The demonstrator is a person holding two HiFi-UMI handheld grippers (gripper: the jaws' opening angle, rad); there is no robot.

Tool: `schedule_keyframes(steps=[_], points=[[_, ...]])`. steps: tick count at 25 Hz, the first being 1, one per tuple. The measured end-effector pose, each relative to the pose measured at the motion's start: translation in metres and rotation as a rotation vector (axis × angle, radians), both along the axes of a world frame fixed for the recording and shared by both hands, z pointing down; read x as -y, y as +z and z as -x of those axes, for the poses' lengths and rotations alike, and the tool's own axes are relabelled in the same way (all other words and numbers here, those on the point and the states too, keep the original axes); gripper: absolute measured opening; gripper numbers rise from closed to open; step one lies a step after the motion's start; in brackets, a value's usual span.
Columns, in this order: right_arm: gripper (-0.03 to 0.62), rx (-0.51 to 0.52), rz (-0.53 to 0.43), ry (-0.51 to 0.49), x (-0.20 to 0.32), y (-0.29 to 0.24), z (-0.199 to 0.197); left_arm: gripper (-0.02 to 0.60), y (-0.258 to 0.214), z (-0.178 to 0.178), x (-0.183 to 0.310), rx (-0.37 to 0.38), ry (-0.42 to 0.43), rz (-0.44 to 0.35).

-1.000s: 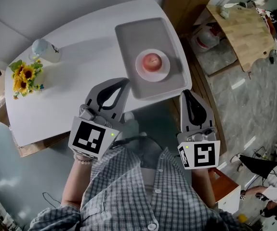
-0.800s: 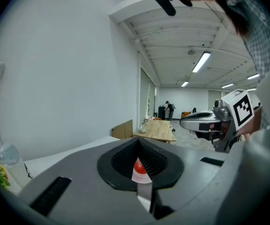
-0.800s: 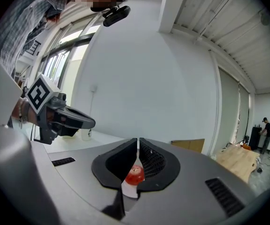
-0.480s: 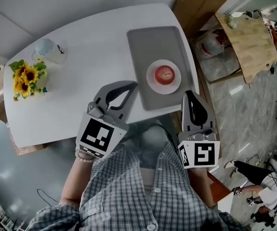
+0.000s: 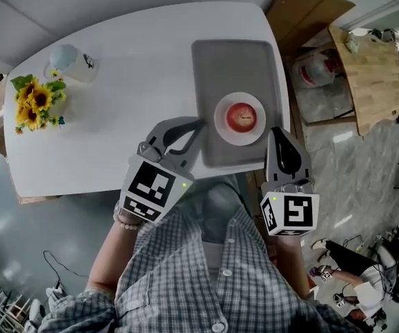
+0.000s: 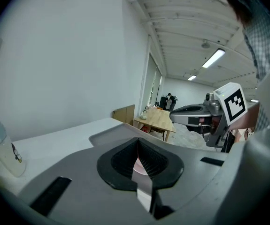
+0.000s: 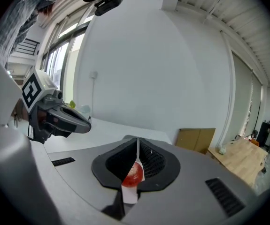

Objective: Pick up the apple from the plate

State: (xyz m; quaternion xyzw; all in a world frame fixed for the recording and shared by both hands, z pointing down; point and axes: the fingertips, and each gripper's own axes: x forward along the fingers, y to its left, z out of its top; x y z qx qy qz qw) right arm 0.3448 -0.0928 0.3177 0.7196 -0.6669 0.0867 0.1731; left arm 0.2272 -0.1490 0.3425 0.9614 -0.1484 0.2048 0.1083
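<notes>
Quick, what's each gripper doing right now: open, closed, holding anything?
Left hand-held gripper: closed, holding nothing.
Right hand-held gripper: closed, holding nothing; the apple lies on the plate.

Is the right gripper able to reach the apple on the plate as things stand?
Probably yes: the right gripper points at the apple, and nothing stands between them on the tray. Its fingers are shut, so they must open first.

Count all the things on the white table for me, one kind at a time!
Tray: 1
Plate: 1
Apple: 1
Bunch of sunflowers: 1
Clear cup: 1
Total: 5
</notes>
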Motion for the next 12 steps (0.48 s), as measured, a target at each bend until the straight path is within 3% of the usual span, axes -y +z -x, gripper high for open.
schedule_keyframes(steps=[7, 12], points=[[0.031, 0.130, 0.186, -0.034, 0.011, 0.049, -0.032, 0.009, 0.047, -0.015, 0.008, 0.128, -0.102, 0.117], [0.031, 0.139, 0.311, -0.114, 0.014, 0.081, -0.046, 0.011, 0.071, -0.021, 0.007, 0.186, -0.157, 0.179]])
